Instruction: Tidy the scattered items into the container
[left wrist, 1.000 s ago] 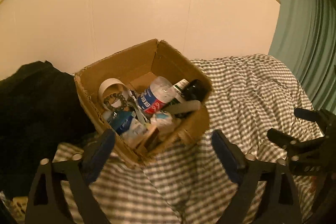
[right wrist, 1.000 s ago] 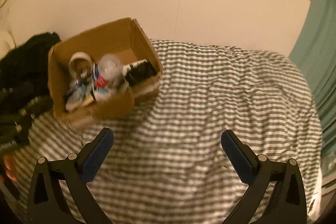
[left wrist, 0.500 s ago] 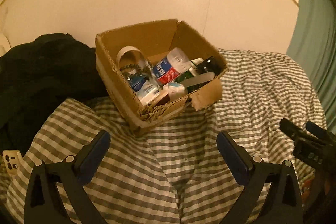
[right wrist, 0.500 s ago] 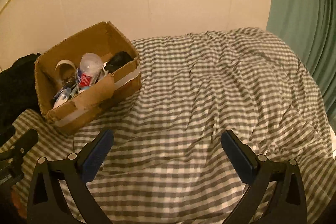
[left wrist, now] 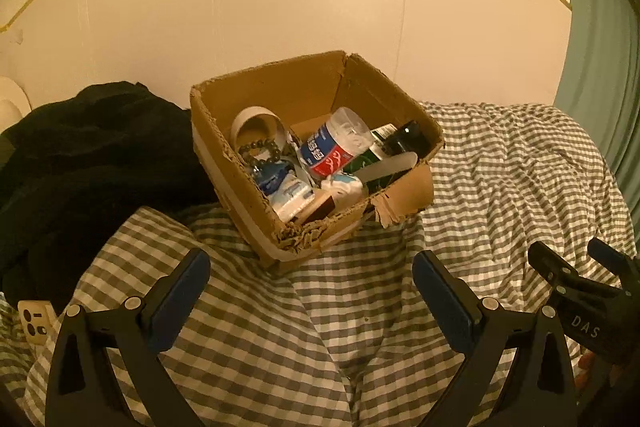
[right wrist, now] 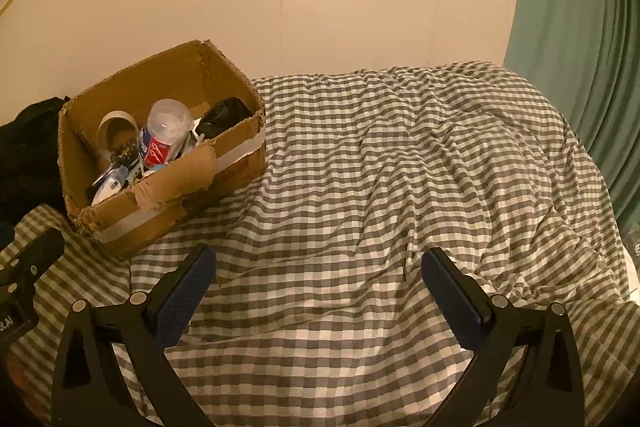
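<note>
Two claws are mine, one in each hand, and both stand spread wide with nothing between their blue-padded fingers. My left gripper (left wrist: 310, 291) hangs over the grey-and-white checked bedcover (right wrist: 400, 167), pointed at the torn brown cardboard box (left wrist: 404, 183) just ahead of it. My right gripper (right wrist: 318, 291) is also over the cover, with the box off to its left and farther away. The box sits on the cover near the cream wall (left wrist: 280, 7), beside a heap of black fabric (left wrist: 88, 155). Inside it I see a roll of white tape (left wrist: 256, 121), a dark bead bracelet (left wrist: 260, 153), a clear plastic bottle with a red-and-blue label (left wrist: 332, 147), a black jar (left wrist: 404, 139), a pale flat nail file (left wrist: 390, 165) leaning on the front rim, and a blue-and-white packet (left wrist: 286, 189). A green curtain (right wrist: 572, 67) hangs at the right. The checked cover around the box carries no loose items that I can see.
</note>
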Tool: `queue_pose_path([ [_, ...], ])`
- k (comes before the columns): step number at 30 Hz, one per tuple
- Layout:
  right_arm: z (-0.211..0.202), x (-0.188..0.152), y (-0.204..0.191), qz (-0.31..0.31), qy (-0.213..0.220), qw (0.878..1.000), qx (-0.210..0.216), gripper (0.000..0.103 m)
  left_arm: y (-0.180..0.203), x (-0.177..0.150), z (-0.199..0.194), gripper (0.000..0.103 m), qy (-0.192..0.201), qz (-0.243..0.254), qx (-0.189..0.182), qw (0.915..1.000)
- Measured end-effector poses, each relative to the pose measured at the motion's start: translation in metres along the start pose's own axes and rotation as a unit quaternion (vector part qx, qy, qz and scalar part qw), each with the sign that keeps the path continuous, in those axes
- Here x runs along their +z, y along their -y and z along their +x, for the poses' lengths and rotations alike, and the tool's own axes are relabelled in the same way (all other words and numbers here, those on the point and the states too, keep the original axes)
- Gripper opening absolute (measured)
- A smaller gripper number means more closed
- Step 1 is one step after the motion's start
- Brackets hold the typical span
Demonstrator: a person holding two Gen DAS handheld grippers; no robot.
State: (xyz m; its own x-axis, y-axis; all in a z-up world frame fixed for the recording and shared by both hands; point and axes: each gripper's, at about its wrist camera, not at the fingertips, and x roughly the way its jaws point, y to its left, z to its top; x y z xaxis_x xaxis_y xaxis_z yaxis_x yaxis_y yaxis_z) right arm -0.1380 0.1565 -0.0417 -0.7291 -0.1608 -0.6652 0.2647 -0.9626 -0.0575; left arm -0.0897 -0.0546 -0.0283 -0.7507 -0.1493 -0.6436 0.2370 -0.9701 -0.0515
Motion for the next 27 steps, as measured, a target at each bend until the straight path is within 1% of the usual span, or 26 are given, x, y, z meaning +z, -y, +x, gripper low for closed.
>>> queue_pose_path([
  [3,0.0,0.0,0.0,-0.003,-0.001,1.0,-0.003,0.103,0.0,0.0,0.0,0.103,-0.005,-0.002,0.001,1.0],
  [6,-0.002,0.001,0.002,-0.001,0.002,1.0,-0.003,0.103,0.001,0.0,0.001,0.103,-0.004,0.001,0.01,0.9999],
  [9,-0.002,0.001,0.003,-0.002,0.007,1.0,-0.014,0.103,0.002,0.0,0.002,0.103,-0.006,0.001,0.003,1.0],
  [12,-0.002,0.0,0.004,0.002,0.009,1.0,-0.017,0.103,0.003,-0.001,0.003,0.103,-0.01,0.004,0.011,0.9999],
  [15,-0.002,0.0,0.006,0.01,0.009,1.0,-0.015,0.103,0.005,-0.002,0.006,0.103,-0.017,0.017,0.016,0.9996],
  [20,0.002,-0.002,0.005,0.005,0.0,1.0,-0.02,0.103,0.016,-0.006,0.009,0.103,-0.03,0.056,0.023,0.9977],
  [23,0.003,-0.003,0.004,0.002,-0.003,1.0,-0.02,0.103,0.017,-0.007,0.01,0.103,-0.033,0.054,0.024,0.9977],
  [27,0.003,-0.003,0.004,0.001,-0.003,1.0,-0.021,0.103,0.011,-0.007,0.011,0.103,-0.037,0.039,0.023,0.9983],
])
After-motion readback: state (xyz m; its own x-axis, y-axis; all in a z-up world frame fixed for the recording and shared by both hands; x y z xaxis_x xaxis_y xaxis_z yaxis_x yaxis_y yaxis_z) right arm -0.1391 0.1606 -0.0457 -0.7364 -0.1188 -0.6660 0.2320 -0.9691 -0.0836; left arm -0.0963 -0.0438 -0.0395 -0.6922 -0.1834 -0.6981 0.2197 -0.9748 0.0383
